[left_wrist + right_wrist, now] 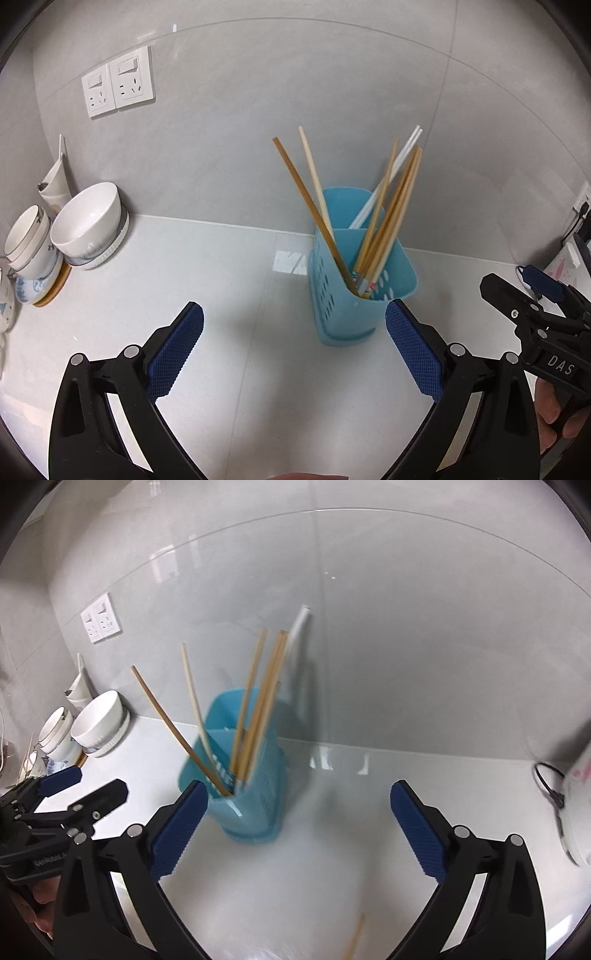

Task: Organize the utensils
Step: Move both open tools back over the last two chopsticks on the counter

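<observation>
A light blue perforated utensil holder (343,306) (255,805) stands on the white counter near the wall. Several wooden chopsticks (388,221) (258,709) and a white pair (391,173) lean out of it. My left gripper (293,350) is open in front of the holder, nothing between its blue pads. My right gripper (297,827) is open too, the holder just past its left pad; in the left wrist view it shows at the right edge (532,314). One wooden chopstick (355,938) lies on the counter at the bottom of the right wrist view.
White bowls (88,221) (98,718) and cups (29,236) are stacked on plates at the left against the wall. Wall sockets (118,83) sit above them. A white appliance with a black cord (576,805) stands at the right.
</observation>
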Demonstrator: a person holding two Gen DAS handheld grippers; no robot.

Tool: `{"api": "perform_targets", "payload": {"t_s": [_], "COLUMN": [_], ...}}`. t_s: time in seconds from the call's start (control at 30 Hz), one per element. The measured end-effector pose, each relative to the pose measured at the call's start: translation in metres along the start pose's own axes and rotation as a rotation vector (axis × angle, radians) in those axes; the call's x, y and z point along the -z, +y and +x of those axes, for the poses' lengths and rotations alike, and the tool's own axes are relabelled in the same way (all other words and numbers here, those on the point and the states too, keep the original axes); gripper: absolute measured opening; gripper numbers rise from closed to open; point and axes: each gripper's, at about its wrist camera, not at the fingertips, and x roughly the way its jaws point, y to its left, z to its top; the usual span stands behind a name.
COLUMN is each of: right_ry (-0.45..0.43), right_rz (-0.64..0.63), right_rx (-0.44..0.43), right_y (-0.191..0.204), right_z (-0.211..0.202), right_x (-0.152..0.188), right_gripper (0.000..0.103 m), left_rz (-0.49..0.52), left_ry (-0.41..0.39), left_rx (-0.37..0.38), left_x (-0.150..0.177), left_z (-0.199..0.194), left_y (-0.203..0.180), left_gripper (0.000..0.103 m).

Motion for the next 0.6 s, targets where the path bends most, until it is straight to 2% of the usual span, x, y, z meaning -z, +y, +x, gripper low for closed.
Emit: {"api": "perform_targets", "payload": {"t_s": [0.2, 0.33, 0.6], "right_ry": [0.019, 0.059, 0.174], "right_rz": [-0.004, 0.031, 0.121], "right_rx": [0.058, 0.113, 0.242], "right_y": [-0.027, -0.059, -0.129], "right_z": [-0.025, -0.039, -0.057], "right_x": [0.025, 0.052, 0.118], "right_gripper": [0.095, 0.095, 0.095], "left_rz": [0.028, 0.063, 0.139], "left_ry": [0.034, 0.068, 0.203], "left_rx": [0.025, 0.058, 0.156], "left_x": [0.021, 0.038, 0.084], "left_z": [-0.012, -0.015, -0.001], "left_y": [-0.025, -0.049, -0.11], "left_gripper": [0.097, 0.097, 0.097]}}
